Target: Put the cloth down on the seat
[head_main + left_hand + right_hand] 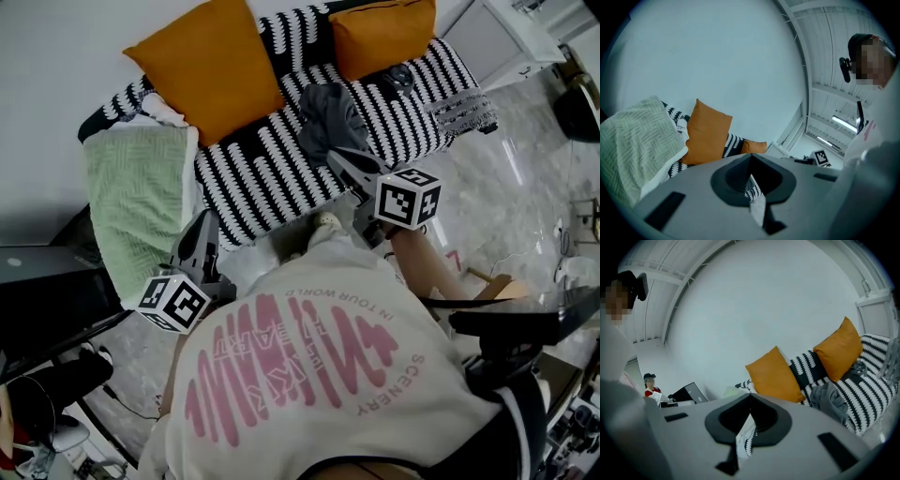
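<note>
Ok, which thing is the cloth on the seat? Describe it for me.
Find the black-and-white striped sofa. On its seat, in front of the two orange cushions, lies a crumpled dark grey cloth. It is the only plain grey thing there; the green blanket drapes the sofa's end.

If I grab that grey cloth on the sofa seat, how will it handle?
The grey cloth lies crumpled in soft folds, so it is probably floppy and would drape from one pinch. It looks thin, so likely light. Pushed across the striped sofa seat, it would probably bunch rather than slide.
</note>
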Available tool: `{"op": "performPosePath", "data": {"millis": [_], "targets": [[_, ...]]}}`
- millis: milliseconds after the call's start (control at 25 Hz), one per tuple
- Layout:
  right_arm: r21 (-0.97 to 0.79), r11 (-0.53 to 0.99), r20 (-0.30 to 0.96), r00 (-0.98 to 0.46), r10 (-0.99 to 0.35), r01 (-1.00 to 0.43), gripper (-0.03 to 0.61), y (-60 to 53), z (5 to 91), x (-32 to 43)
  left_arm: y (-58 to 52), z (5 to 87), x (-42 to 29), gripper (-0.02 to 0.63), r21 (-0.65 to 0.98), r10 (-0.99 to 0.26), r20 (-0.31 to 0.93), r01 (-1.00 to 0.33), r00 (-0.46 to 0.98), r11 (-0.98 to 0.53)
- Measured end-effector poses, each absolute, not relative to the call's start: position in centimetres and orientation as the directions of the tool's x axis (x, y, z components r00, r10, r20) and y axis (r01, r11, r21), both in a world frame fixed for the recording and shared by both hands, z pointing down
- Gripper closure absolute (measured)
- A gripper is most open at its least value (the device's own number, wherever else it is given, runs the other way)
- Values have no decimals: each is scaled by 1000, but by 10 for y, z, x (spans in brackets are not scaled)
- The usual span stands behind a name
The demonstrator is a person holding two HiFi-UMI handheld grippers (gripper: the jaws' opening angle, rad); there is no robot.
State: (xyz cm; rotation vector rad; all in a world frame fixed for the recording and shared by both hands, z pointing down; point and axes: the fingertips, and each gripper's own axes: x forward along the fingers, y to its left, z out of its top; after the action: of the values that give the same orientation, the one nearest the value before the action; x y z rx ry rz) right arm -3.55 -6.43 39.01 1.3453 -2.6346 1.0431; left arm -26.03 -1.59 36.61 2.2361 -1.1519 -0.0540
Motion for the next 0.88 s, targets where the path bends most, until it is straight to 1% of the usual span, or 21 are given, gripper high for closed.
{"op": "performPosePath", "data": {"millis": [480,680,880], "targets": [[-556,441,299,-664,-685,-705,566,-62,396,-37,-16,366,-256,604,538,-762,211,-723,613,-433],[-546,467,303,-684,-664,-696,566,-64,396,-36,-19,367,-257,606,538,-782,204,-735,589,-413],[-540,480,314,-695,-647,-692,566,-74,398,-24,-26,363,-244,604,533,-790,198,-740,580,-410]]}}
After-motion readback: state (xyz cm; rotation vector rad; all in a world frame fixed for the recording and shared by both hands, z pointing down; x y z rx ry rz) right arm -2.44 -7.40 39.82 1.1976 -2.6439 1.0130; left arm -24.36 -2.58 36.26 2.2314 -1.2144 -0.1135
